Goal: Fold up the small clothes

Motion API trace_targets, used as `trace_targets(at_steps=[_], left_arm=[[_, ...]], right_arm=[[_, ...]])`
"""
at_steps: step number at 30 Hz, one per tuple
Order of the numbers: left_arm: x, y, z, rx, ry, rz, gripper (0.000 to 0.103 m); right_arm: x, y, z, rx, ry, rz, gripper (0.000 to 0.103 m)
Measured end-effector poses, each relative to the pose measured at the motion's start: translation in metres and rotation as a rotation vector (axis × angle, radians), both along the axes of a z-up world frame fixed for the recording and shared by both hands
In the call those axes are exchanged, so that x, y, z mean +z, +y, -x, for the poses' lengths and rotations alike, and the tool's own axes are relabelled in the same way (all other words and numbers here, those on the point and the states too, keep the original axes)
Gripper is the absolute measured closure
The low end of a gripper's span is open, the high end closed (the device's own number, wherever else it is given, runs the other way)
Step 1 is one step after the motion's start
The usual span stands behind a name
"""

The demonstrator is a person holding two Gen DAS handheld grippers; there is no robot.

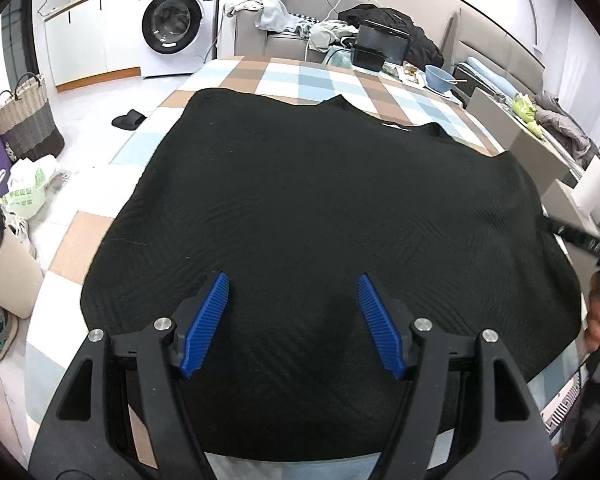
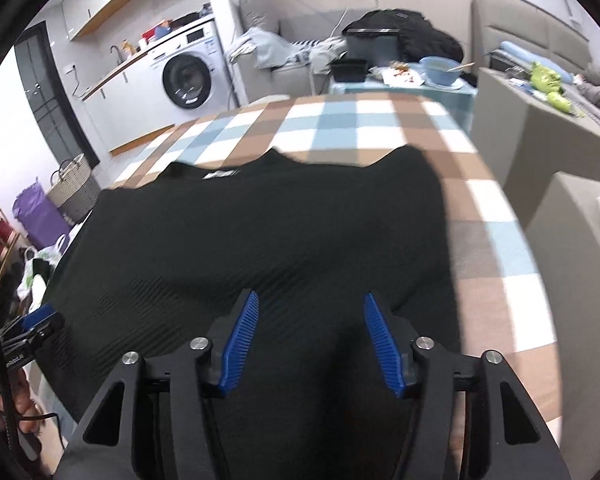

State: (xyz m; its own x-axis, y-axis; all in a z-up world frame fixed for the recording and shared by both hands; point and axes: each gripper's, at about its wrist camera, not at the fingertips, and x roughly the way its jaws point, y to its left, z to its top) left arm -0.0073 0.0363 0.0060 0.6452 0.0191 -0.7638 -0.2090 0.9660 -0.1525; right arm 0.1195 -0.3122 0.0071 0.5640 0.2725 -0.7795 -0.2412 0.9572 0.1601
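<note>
Left wrist view: black garment (image 1: 320,220) spread flat on the checked cloth (image 1: 300,76), unfolded; left gripper (image 1: 293,320) and right gripper (image 2: 311,332) hover above its near hem, jaws apart, empty; folds all remain

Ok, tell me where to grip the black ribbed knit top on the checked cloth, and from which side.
Take the black ribbed knit top at its near hem, one corner per gripper, coming from the near edge. It lies flat, collar at the far end, and the left gripper and right gripper are both open above that hem.
</note>
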Motion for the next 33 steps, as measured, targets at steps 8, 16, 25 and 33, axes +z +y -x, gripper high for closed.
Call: trace_targets(at_steps=[8, 16, 25, 33], left_arm=[[0.0, -0.006, 0.009, -0.014, -0.006, -0.003, 0.034], [0.007, -0.036, 0.017, -0.153, -0.046, -0.073, 0.026], [0.002, -0.057, 0.019, -0.266, -0.007, -0.06, 0.026], [-0.01, -0.072, 0.017, -0.29, 0.036, -0.1, 0.026]], right_arm=[[-0.032, 0.028, 0.016, 0.041, 0.057, 0.117, 0.032], [-0.032, 0.055, 0.053, 0.121, 0.067, 0.161, 0.022], [-0.028, 0.056, 0.071, 0.106, 0.019, 0.192, 0.019], [-0.036, 0.059, 0.078, 0.215, 0.008, 0.203, 0.016]])
